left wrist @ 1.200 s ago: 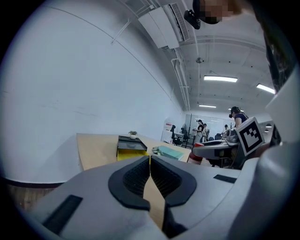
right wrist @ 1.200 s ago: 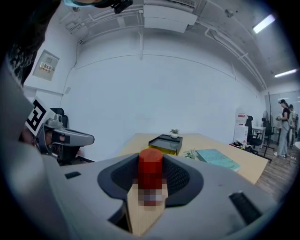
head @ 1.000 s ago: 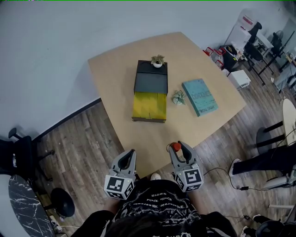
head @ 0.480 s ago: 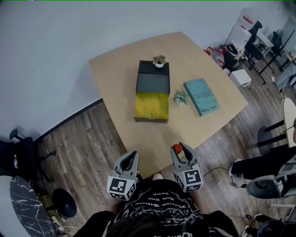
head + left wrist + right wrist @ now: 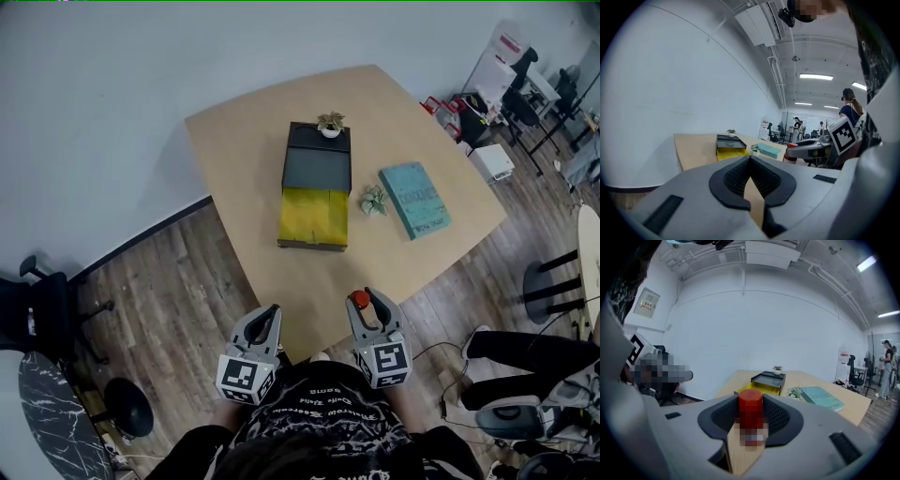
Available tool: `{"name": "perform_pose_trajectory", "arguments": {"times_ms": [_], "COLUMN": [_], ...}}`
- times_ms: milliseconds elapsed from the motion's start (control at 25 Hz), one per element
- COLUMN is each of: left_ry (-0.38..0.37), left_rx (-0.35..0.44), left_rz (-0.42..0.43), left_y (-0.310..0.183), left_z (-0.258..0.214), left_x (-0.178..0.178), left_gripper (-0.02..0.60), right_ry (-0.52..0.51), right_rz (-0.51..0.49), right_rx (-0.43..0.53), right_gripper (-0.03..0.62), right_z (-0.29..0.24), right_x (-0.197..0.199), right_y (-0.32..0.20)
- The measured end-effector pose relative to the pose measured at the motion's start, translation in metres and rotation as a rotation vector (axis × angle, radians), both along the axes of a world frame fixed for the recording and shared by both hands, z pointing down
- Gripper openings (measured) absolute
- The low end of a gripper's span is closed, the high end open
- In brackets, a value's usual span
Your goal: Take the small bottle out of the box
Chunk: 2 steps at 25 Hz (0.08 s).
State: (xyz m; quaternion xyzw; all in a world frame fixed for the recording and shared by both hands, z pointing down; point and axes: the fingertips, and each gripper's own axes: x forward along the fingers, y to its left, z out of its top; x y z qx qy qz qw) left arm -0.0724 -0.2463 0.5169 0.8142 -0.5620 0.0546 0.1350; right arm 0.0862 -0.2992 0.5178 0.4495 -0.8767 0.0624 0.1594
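Note:
A small bottle with a red cap (image 5: 358, 299) stands upright between the jaws of my right gripper (image 5: 364, 300), which is shut on it over the table's near edge. The right gripper view shows the bottle (image 5: 750, 411) pressed between both pads. My left gripper (image 5: 265, 316) hovers beside it off the table's near corner, shut and empty, its pads meeting in the left gripper view (image 5: 751, 161). The box (image 5: 317, 169) lies far ahead at mid-table, a black case with a yellow tray (image 5: 314, 217) pulled out toward me.
A small potted plant (image 5: 330, 124) stands on the box's far end. Another little plant (image 5: 374, 200) and a teal book (image 5: 414, 199) lie right of the box on the wooden table (image 5: 253, 159). Office chairs and people are off to the right.
Both grippers stay where they were, the right one still holding the bottle. The head view has drifted, so the table's things sit slightly further right in the picture.

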Motion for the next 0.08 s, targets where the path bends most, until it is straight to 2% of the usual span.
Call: {"name": "perform_pose_trajectory", "arguments": {"times_ms": [80], "left_ry": [-0.002], "left_rx": [0.000], "left_rz": [0.000], "left_y": [-0.0020], "left_z": [0.0002], "left_x": [-0.0015], "left_gripper": [0.003], "right_ry": [-0.002], "right_rz": [0.003], "right_rx": [0.002], "right_gripper": [0.156], "right_z": [-0.0002], "right_x": [-0.0010], "right_y": [-0.0018]}}
